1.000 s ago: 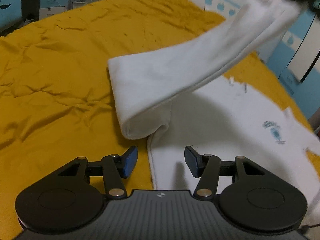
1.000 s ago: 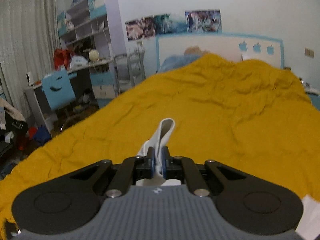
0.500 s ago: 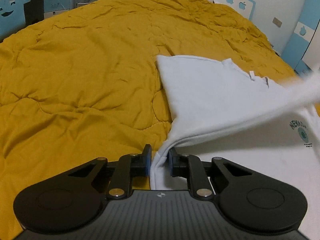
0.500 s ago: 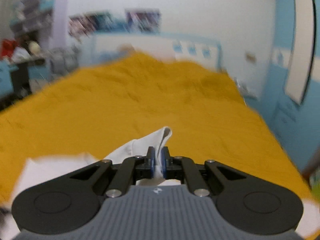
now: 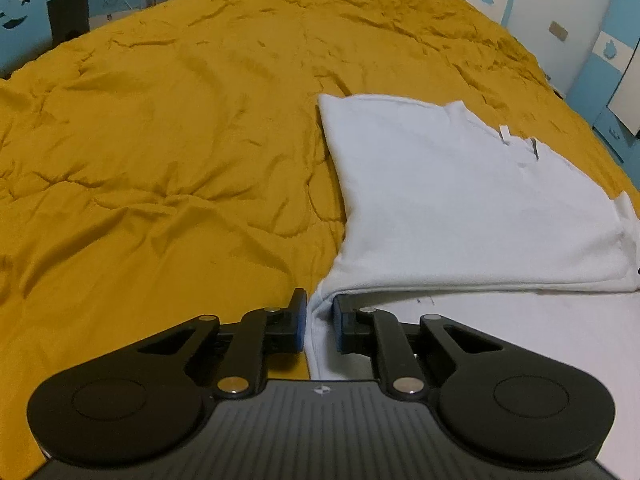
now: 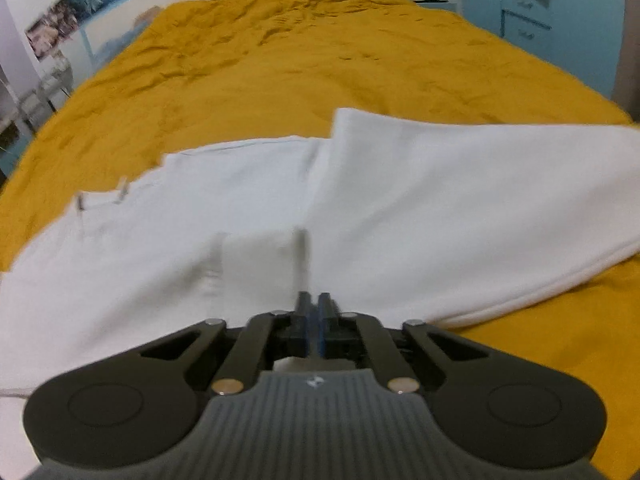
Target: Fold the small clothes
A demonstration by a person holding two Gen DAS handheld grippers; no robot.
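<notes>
A small white shirt [image 5: 448, 208] lies on the yellow bed quilt [image 5: 160, 140], one side folded over the body, with neck tags near its far edge. My left gripper [image 5: 319, 322] is shut on the shirt's left edge at the fold. In the right wrist view the same shirt [image 6: 400, 200] spreads ahead, a folded flap to the right. My right gripper [image 6: 313, 320] has its jaws pressed together low over the cloth; whether cloth is pinched between them is not visible.
The quilt [image 6: 320, 60] covers the whole bed, wrinkled. A blue chair [image 5: 24, 28] and a desk stand beyond the bed's left side. Blue cabinets [image 6: 540, 20] and a wall stand to the right.
The raised white flap carried by my right gripper has come down flat onto the shirt. My left gripper closed on the shirt's edge. The right wrist view swung down to the bed.
</notes>
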